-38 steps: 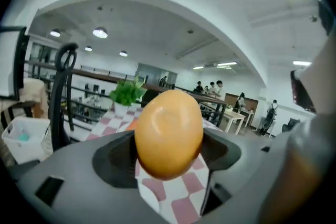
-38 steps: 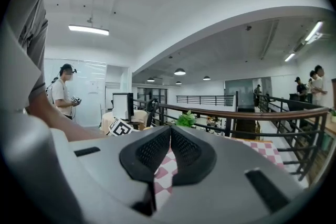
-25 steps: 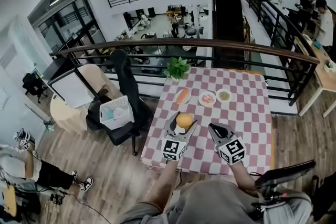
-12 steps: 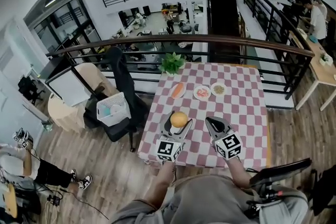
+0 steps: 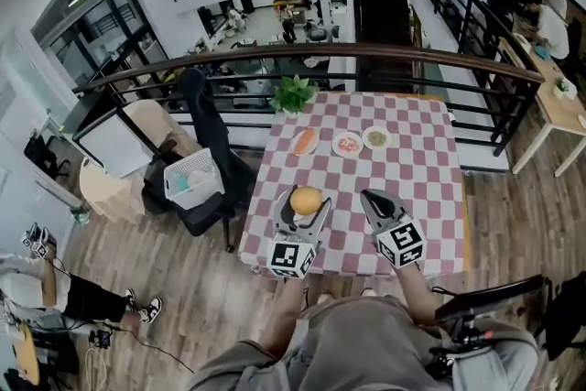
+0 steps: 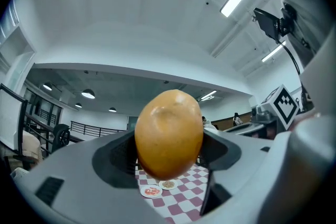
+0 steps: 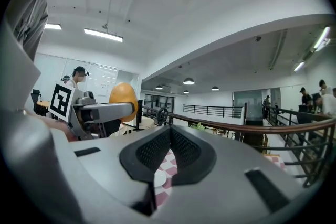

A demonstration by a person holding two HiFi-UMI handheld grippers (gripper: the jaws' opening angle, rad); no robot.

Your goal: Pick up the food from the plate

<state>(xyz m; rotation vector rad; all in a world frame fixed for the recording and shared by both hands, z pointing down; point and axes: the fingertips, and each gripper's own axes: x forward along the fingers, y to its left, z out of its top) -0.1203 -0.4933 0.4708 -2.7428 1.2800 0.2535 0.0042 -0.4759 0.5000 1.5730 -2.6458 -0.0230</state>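
Checked table (image 5: 417,188): orange-food dish (image 5: 304,142), red-food dish (image 5: 347,145), greenish-food dish (image 5: 376,138) in row near far edge.

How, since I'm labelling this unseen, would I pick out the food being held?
Find the red-and-white checked table, then its near edge, where the left gripper is closed on an egg-shaped orange-yellow food. Unlike the three dishes at the far end, it is held up off the table.

Both arms reach forward side by side — the left gripper (image 5: 304,204) is held roughly level, its jaws clamped on a round orange fruit (image 6: 169,134); the right gripper (image 5: 371,197) has jaws pressed together, holding nothing.
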